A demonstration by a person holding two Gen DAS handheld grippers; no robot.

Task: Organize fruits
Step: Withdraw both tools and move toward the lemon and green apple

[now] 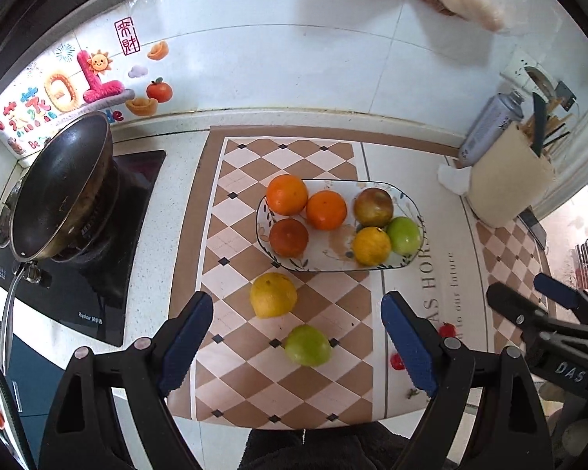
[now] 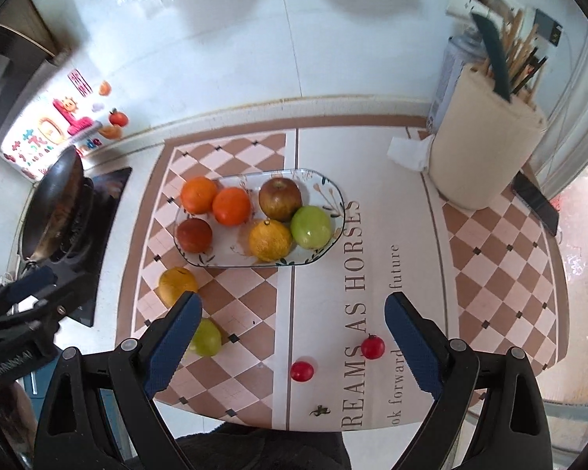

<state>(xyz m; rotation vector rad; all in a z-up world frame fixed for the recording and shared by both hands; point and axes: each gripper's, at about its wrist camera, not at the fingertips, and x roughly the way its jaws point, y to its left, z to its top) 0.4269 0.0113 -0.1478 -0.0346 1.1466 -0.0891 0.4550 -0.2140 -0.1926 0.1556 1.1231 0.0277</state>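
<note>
Oval patterned ceramic plate (image 1: 405, 192), mid-counter: six fruits loaded. Outstanding, near side: round yellow citrus (image 1: 273, 294), green apple (image 1: 307, 345), two small red cherry tomatoes (image 2: 302, 371). Left tongs (image 1: 297, 346) and right tongs (image 2: 294, 346): both spread, empty.

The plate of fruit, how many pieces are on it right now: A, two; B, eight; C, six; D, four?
C: the plate holds six, namely two oranges, a dark red fruit, a brownish apple, a yellow citrus and a green fruit.
</note>
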